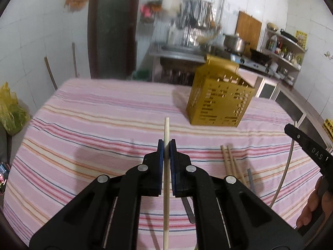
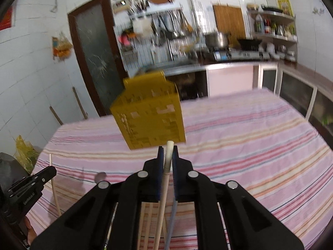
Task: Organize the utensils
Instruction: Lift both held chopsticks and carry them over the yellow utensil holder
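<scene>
In the left wrist view, a yellow plastic bag (image 1: pixel 9 108) sits off the far left edge of the worktop (image 1: pixel 83 125), which is covered in a pink striped cloth. At the centre, the left gripper (image 1: pixel 166 145) has its jaws clenched on a pale wooden chopstick (image 1: pixel 166 129); the stick runs straight up between the blue pads, its tip poking out above them and its length trailing down past the lower edge of the view. To the right of the jaws, a few more wooden chopsticks (image 1: pixel 229 158) lie flat on the cloth, with a grey utensil handle (image 1: pixel 250 179) just beside them. Farther back and to the right stands a yellow perforated utensil holder (image 1: pixel 218 102), upright on the cloth, well apart from the loose chopsticks. At the right edge the right gripper (image 1: pixel 308 145) comes into sight with a light chopstick hanging from it.

In the right wrist view, the left gripper (image 2: pixel 39 177) shows at the far left, a thin chopstick (image 2: pixel 55 187) crossing it. The utensil holder (image 2: pixel 149 116) appears left of centre, blurred. At the middle, the right gripper (image 2: pixel 167 152) has its jaws clamped on a white-tipped chopstick (image 2: pixel 168 156), which stands out slightly beyond the pads. Below the jaws, wooden chopsticks (image 2: pixel 147 214) and a grey handle (image 2: pixel 172 218) lie on the cloth.
</scene>
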Action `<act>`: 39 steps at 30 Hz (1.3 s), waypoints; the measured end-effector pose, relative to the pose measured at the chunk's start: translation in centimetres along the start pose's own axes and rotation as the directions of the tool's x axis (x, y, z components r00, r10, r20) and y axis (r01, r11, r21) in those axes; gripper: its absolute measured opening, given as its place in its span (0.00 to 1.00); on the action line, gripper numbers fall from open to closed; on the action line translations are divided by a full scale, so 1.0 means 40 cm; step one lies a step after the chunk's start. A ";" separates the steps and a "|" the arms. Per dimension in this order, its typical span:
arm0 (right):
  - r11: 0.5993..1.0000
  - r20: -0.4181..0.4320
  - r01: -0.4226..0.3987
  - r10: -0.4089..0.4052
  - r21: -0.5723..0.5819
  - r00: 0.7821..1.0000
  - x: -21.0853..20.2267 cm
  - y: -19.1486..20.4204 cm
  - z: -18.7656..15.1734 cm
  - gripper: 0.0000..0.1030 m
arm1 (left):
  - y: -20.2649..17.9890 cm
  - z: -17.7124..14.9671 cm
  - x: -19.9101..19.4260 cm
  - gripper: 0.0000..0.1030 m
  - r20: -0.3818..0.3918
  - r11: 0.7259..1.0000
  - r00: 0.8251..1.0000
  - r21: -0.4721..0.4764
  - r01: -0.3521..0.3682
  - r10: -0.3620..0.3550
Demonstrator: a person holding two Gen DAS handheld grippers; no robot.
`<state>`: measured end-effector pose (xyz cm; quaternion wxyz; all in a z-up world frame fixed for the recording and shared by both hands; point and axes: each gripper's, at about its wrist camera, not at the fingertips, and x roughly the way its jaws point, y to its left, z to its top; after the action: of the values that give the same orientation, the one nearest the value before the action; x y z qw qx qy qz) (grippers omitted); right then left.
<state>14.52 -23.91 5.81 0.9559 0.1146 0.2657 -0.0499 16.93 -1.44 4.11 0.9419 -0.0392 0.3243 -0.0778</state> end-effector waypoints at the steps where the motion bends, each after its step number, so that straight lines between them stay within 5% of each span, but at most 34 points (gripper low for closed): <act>1: 1.000 0.022 -0.003 0.004 -0.012 1.000 -0.014 0.006 0.001 0.08 | 0.000 -0.002 -0.016 0.04 0.019 1.000 1.000 -0.001 -0.002 0.002; 10: 0.995 0.204 0.004 0.016 -0.097 0.979 -0.126 0.045 0.037 0.06 | -0.021 -0.005 -0.137 0.04 0.199 1.000 0.980 0.016 0.004 -0.007; 28: 0.996 0.237 -0.033 0.052 -0.083 0.970 -0.116 0.021 0.124 0.06 | -0.068 0.098 -0.158 0.04 0.295 0.998 0.953 0.039 0.052 -0.062; 32: 0.996 0.296 -0.031 0.055 -0.083 0.954 -0.132 0.018 0.206 0.06 | -0.102 0.187 -0.174 0.04 0.349 0.993 0.930 0.059 0.099 -0.113; 39: 0.997 0.385 -0.016 0.045 -0.077 0.922 -0.108 0.012 0.387 0.06 | -0.176 0.398 -0.158 0.04 0.475 0.978 0.855 0.091 0.185 -0.206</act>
<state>18.60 -27.10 21.04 0.9937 0.0721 0.0720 -0.0469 20.97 -6.93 21.32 0.9807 -0.0704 0.0722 -0.1676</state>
